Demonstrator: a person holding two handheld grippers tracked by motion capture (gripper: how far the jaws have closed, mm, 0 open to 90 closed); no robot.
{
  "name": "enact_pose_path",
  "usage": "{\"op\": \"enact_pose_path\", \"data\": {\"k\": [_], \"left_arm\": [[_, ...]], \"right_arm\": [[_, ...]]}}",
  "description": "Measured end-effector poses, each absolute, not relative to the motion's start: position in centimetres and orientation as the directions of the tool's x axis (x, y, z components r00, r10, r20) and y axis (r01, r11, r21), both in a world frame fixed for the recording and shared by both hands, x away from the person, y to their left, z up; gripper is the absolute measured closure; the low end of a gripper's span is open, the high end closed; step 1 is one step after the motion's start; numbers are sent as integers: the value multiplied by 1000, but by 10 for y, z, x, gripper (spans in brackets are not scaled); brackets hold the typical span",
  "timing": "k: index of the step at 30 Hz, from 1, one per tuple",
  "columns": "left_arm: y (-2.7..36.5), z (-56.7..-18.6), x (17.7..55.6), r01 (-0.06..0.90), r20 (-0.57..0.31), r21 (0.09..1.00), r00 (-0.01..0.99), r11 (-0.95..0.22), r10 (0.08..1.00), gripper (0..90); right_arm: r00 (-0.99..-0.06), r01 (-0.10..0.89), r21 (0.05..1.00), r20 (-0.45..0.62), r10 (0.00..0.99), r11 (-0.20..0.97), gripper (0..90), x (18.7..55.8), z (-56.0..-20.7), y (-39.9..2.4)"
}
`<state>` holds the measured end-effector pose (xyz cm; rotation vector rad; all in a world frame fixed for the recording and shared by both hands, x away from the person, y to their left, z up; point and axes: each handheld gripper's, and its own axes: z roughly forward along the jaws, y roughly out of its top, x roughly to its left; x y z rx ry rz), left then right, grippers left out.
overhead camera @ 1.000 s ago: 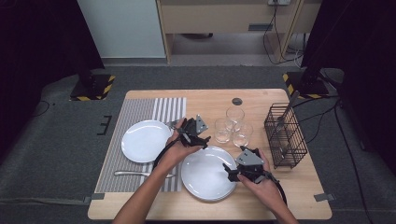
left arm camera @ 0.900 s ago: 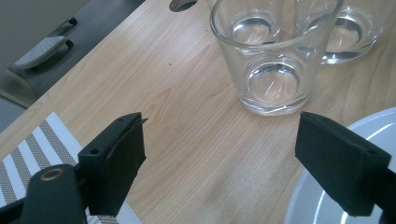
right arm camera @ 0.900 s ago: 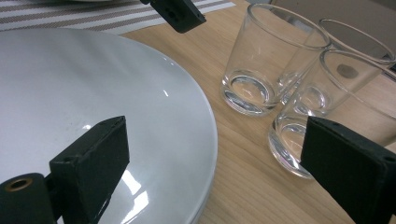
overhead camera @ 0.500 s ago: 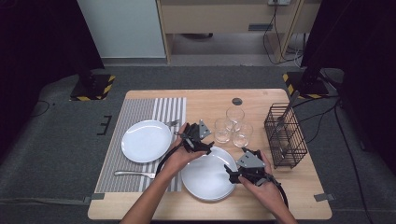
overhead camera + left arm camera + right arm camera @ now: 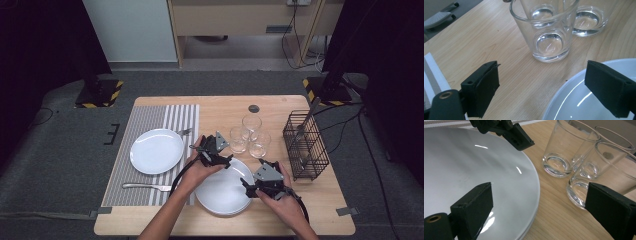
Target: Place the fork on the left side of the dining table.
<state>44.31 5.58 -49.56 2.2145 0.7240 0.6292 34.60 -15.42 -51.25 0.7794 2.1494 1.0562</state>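
A white plate (image 5: pixel 220 195) lies at the table's front middle, with three clear empty glasses (image 5: pixel 239 140) standing just behind it. My left gripper (image 5: pixel 219 154) hovers at the plate's far rim. It is open in the left gripper view (image 5: pixel 544 87), with one pad (image 5: pixel 607 87) over the plate (image 5: pixel 584 105) and the nearest glass (image 5: pixel 547 37) straight ahead. My right gripper (image 5: pixel 248 184) sits at the plate's right edge. It is open too (image 5: pixel 539 210), straddling the plate rim (image 5: pixel 531 185), with the glasses (image 5: pixel 562 152) ahead on the right. Neither gripper holds anything.
A second white plate (image 5: pixel 156 151) rests on the striped placemat (image 5: pixel 165 120) at the left, with a fork (image 5: pixel 147 186) in front of it and another utensil (image 5: pixel 184 132) behind it. A black wire basket (image 5: pixel 305 145) holding cutlery stands at the right.
My left gripper has slid a little to the right and nearer, from the placemat's edge to the plate's far rim by the glasses. My right gripper has barely moved.
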Motion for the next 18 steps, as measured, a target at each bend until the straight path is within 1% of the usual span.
{"op": "enact_pose_path", "data": {"k": [8,18], "left_arm": [[51,-497,445,308,209,751,728,-584,653,112],[47,-498,451,331,164,768,726,-548,668,99]], "right_arm": [[-638,234,829,-264,724,508,79,346,-513,-156],[-636,236,830,-261,726,505,79,345,-512,-156]]}}
